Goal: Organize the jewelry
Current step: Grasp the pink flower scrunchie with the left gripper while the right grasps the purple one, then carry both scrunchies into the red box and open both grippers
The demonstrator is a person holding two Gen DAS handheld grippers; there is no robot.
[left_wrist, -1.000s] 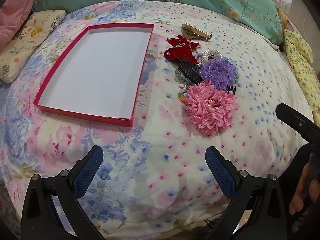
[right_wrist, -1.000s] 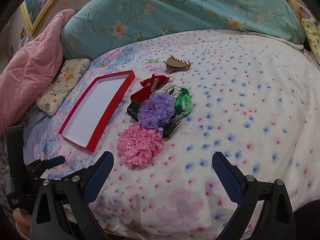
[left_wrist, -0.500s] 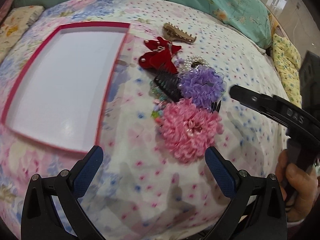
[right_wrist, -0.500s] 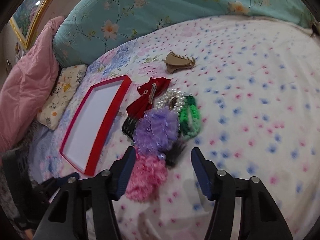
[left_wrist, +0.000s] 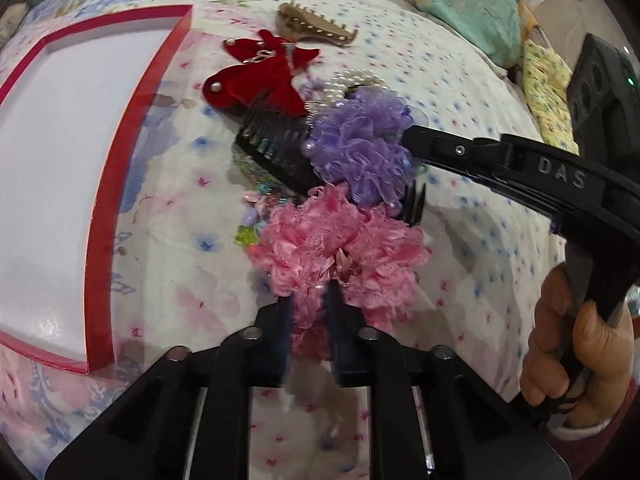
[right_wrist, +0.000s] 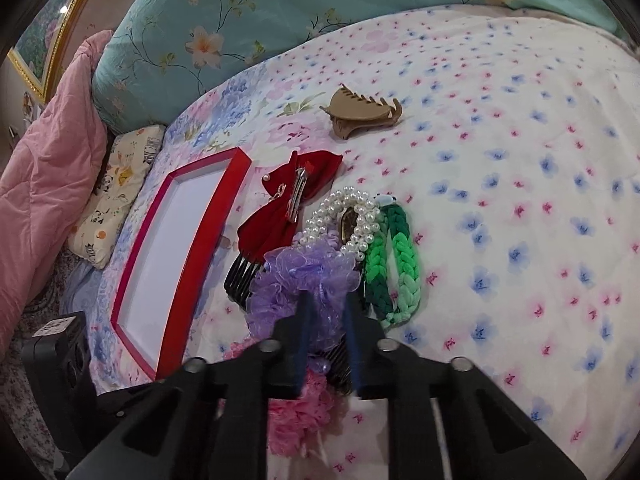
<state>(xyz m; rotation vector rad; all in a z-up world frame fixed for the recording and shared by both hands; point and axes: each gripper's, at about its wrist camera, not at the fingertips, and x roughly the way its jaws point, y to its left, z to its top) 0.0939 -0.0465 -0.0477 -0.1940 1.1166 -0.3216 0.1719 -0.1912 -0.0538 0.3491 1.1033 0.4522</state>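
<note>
A heap of hair accessories lies on the floral bedsheet. My left gripper is shut on the near edge of the pink lace scrunchie. My right gripper is shut on the purple organza scrunchie, which also shows in the left wrist view with the right gripper's finger against it. Around them lie a red velvet bow clip, a pearl bracelet, a green braided band, a black comb and a tan claw clip. The red box with a white floor sits to the left.
A teal floral pillow lies along the head of the bed, a pink quilt and a small panda-print pillow at the left. A yellow floral cloth lies at the far right edge.
Both grippers moved forward into the heap and closed, the left on the pink scrunchie, the right on the purple one. They were wide open one second ago.
</note>
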